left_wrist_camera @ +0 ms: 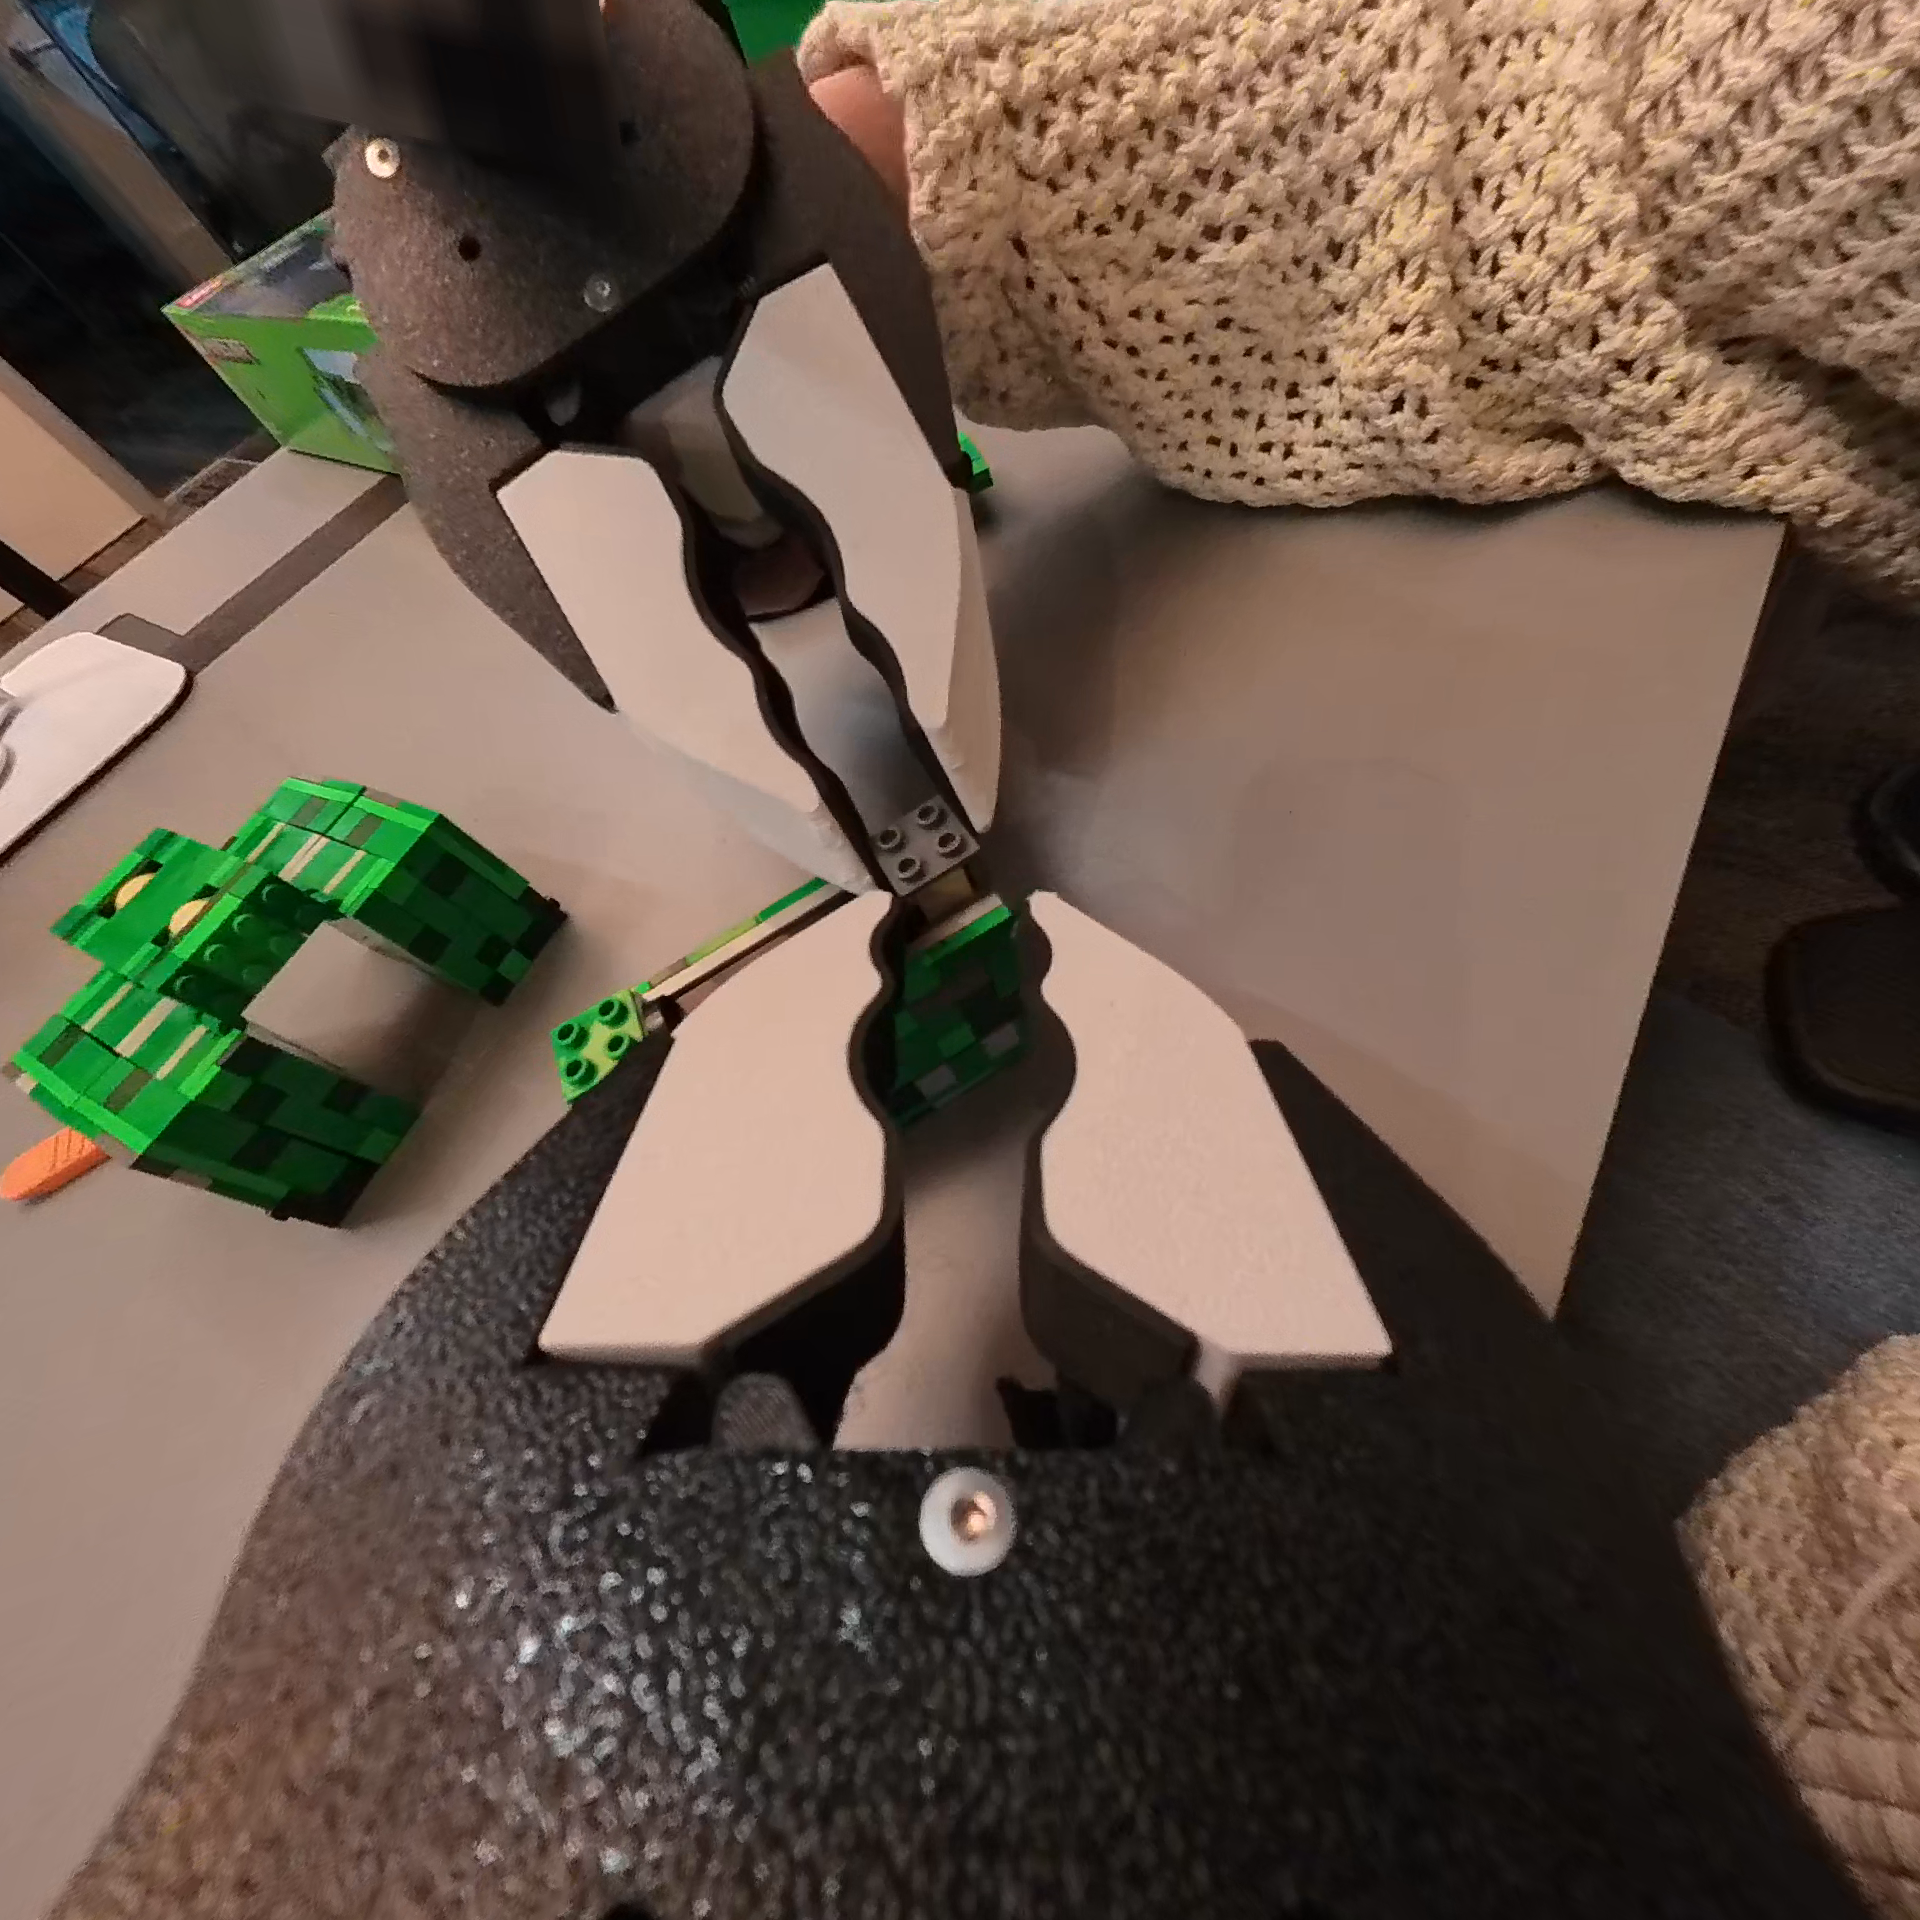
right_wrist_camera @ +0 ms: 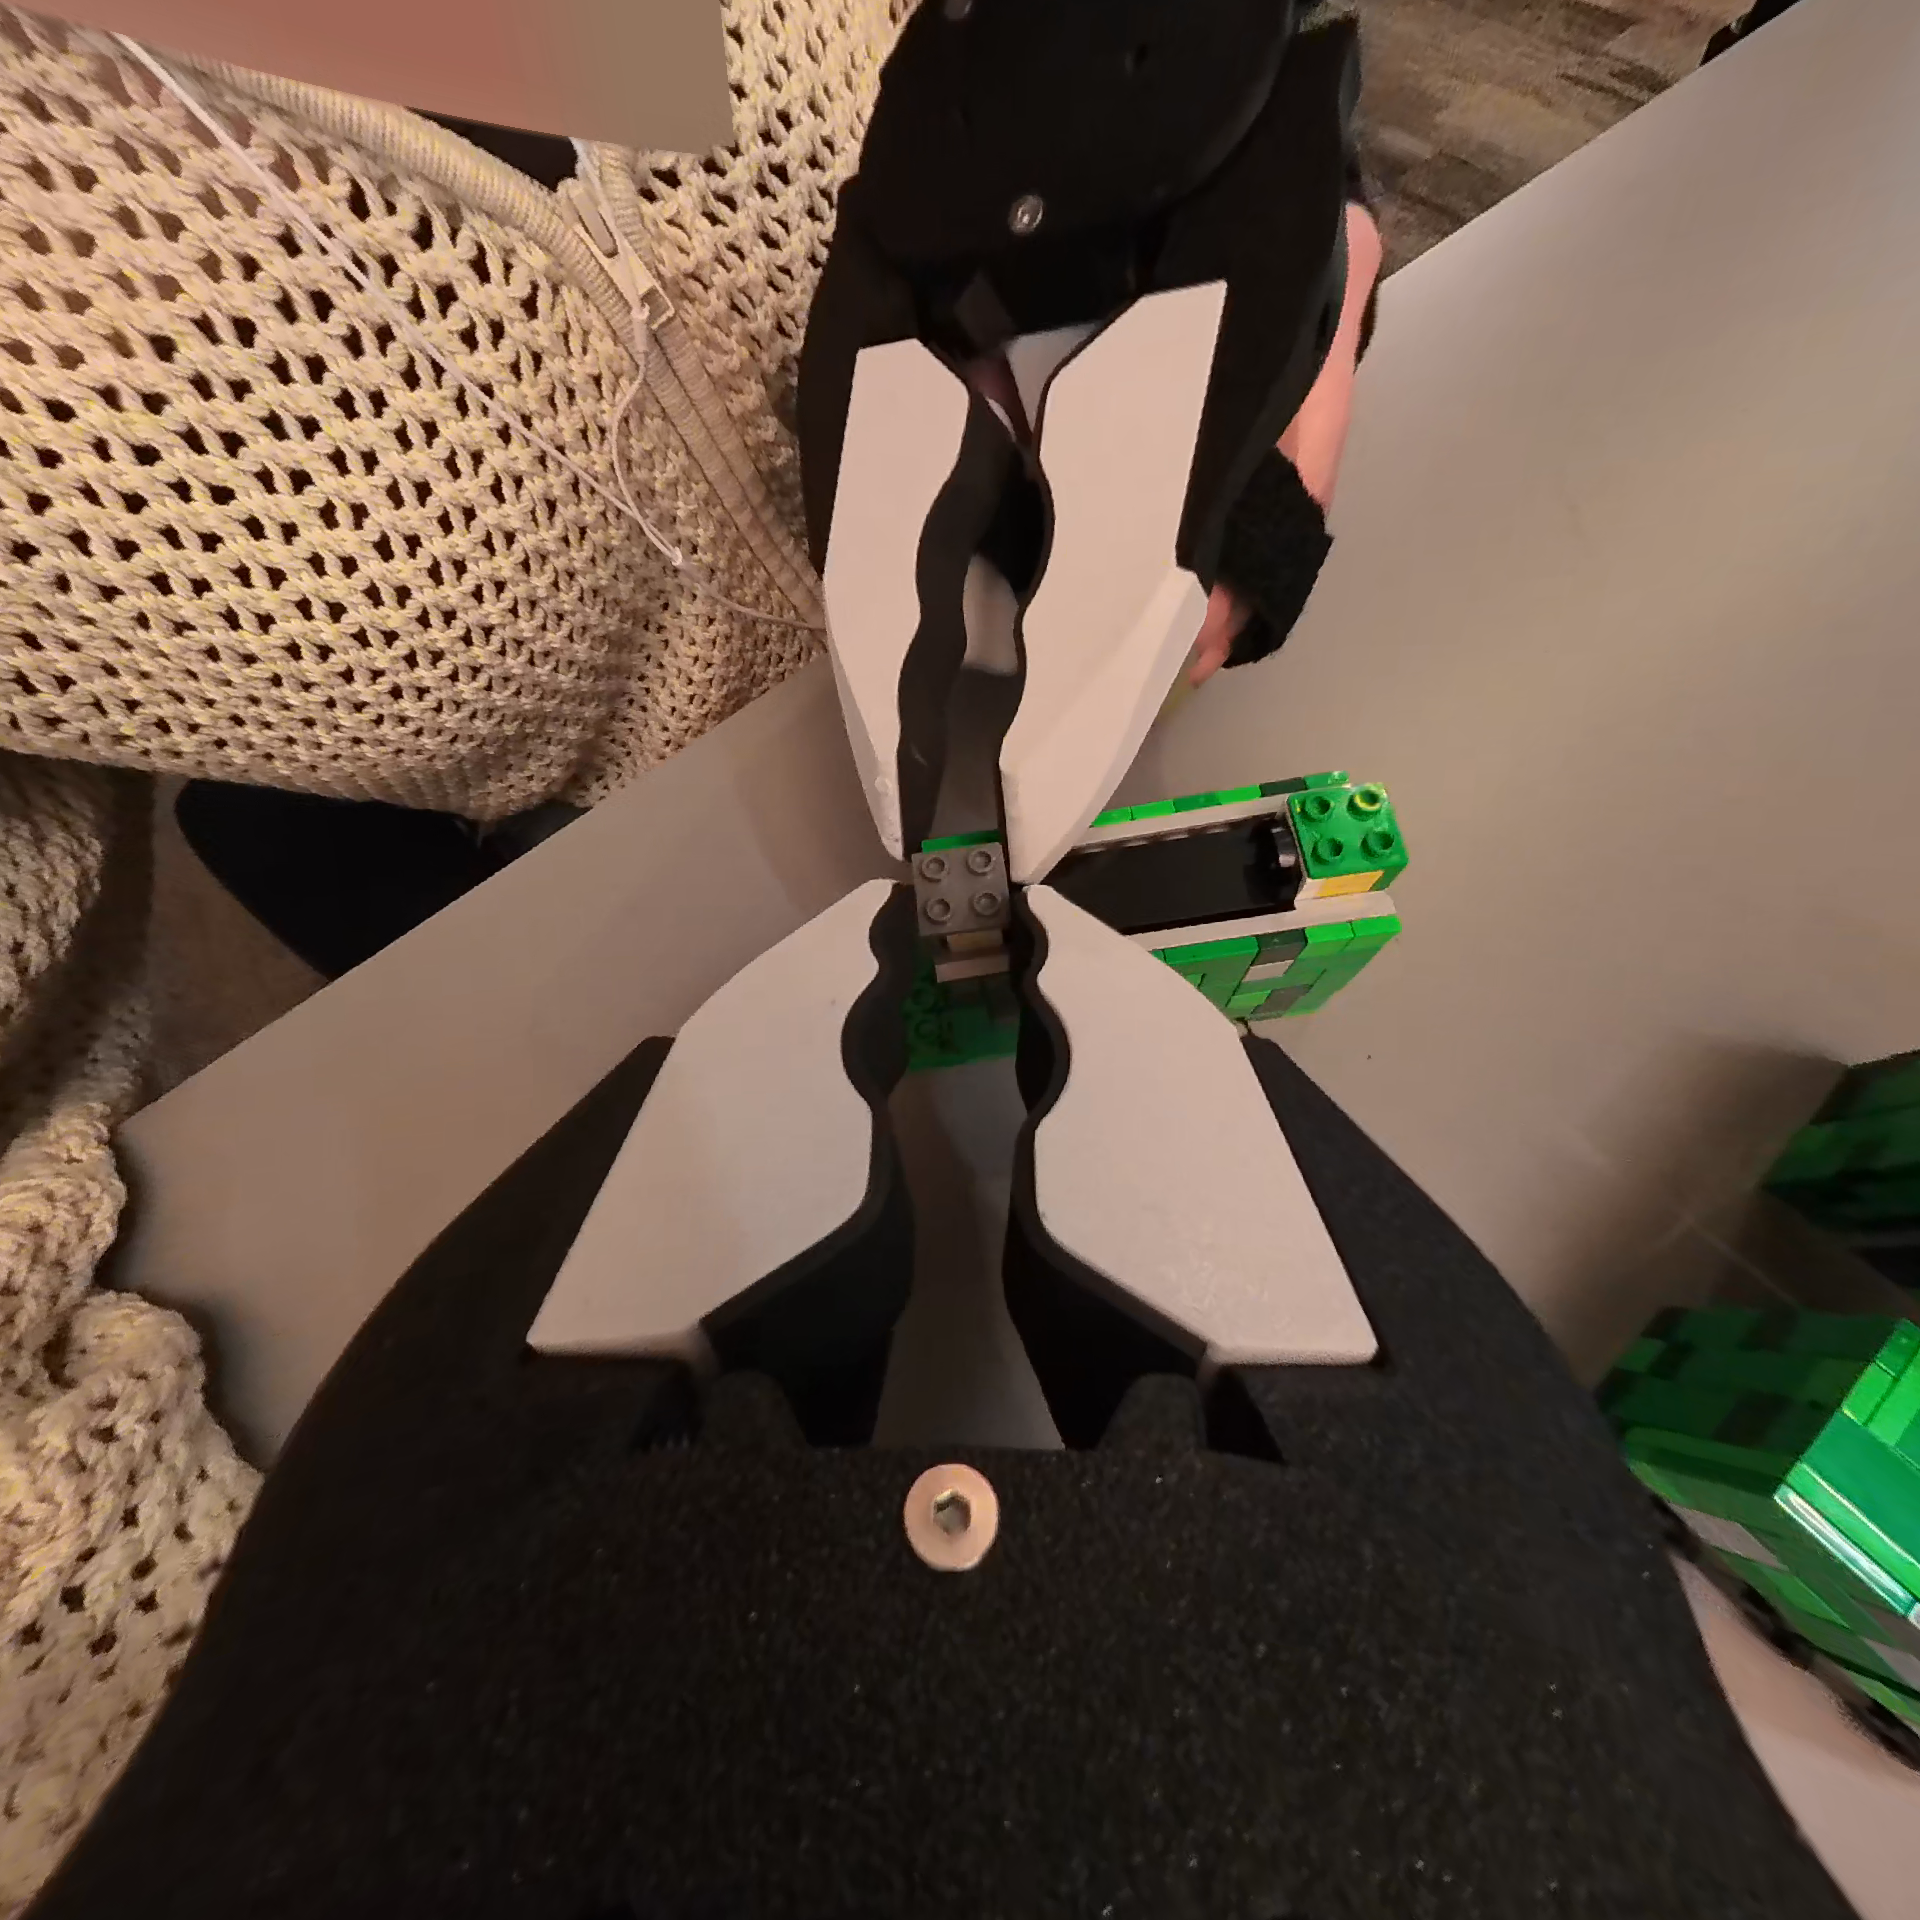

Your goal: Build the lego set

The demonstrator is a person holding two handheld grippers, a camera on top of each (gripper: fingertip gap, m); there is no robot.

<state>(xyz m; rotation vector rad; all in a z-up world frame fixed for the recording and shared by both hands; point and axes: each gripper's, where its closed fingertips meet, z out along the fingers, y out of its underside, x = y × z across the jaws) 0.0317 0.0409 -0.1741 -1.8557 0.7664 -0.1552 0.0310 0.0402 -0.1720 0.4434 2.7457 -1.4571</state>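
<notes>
A long green, white and black lego assembly (right_wrist_camera: pixel 1247 904) lies on the grey table (left_wrist_camera: pixel 1351 779), with a green 2x2 brick (right_wrist_camera: pixel 1340 831) at its far end. My left gripper (left_wrist_camera: pixel 961 914) is shut on the near green end of this assembly (left_wrist_camera: pixel 956 1018). My right gripper (right_wrist_camera: pixel 958 894) is shut on a grey 2x2 brick (right_wrist_camera: pixel 961 883), studs facing the camera, held against that same end of the assembly. In the left wrist view the right gripper (left_wrist_camera: pixel 925 862) comes in from above with the grey brick (left_wrist_camera: pixel 925 847). The two grippers meet tip to tip.
A large green S-shaped build (left_wrist_camera: pixel 260 987) stands at the left with an orange piece (left_wrist_camera: pixel 52 1174) beside it. A green box (left_wrist_camera: pixel 281 353) sits at the back left. More green builds (right_wrist_camera: pixel 1818 1455) lie to the right. A knitted sleeve (left_wrist_camera: pixel 1351 260) hangs over the table's far corner. My left and right fingertips are right by each other.
</notes>
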